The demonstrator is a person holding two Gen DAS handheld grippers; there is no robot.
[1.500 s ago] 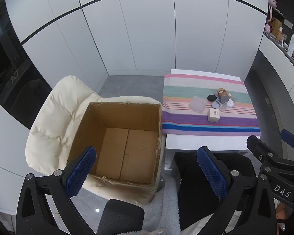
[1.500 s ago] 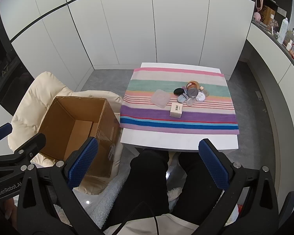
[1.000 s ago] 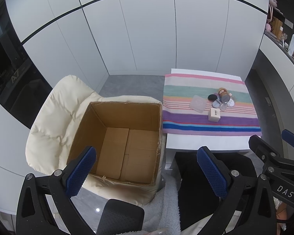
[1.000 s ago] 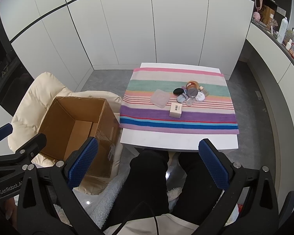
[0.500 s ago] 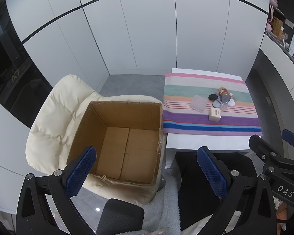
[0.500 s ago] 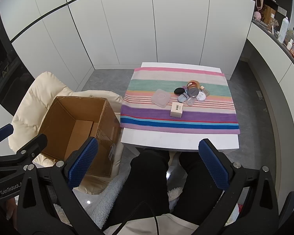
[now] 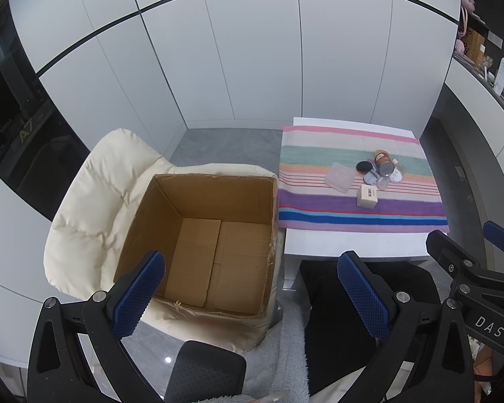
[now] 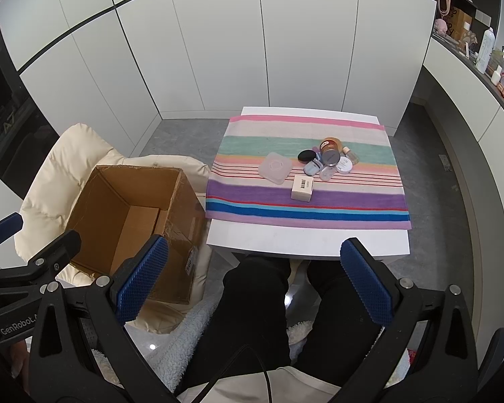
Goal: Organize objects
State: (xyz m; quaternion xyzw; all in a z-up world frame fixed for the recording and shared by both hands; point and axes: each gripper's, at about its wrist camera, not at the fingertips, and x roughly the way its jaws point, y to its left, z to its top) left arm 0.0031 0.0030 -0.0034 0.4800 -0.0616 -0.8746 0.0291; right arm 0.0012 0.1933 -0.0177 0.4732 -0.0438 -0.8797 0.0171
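Observation:
A cluster of small cosmetic jars and compacts [image 8: 329,159] lies on a striped cloth [image 8: 305,201] over a small white table [image 8: 305,245]. Beside the cluster sit a clear square case [image 8: 275,168] and a small white box with a barcode [image 8: 302,187]. An open, bare cardboard box [image 7: 211,241] rests on a cream padded chair [image 7: 94,201] left of the table. My left gripper [image 7: 252,288] hovers open above the box's near edge. My right gripper [image 8: 253,275] is open too, held high over the person's lap, well short of the table. Neither holds anything.
The person's black-trousered legs [image 8: 252,305] reach under the table's near edge. White cabinet doors [image 8: 285,50] close off the back. A counter with bottles [image 8: 484,53] runs along the right. Grey floor surrounds the table. A dark glass panel [image 7: 10,127] stands at left.
Almost nothing has moved; both grippers stay open and high, with only a slight drift of the views.

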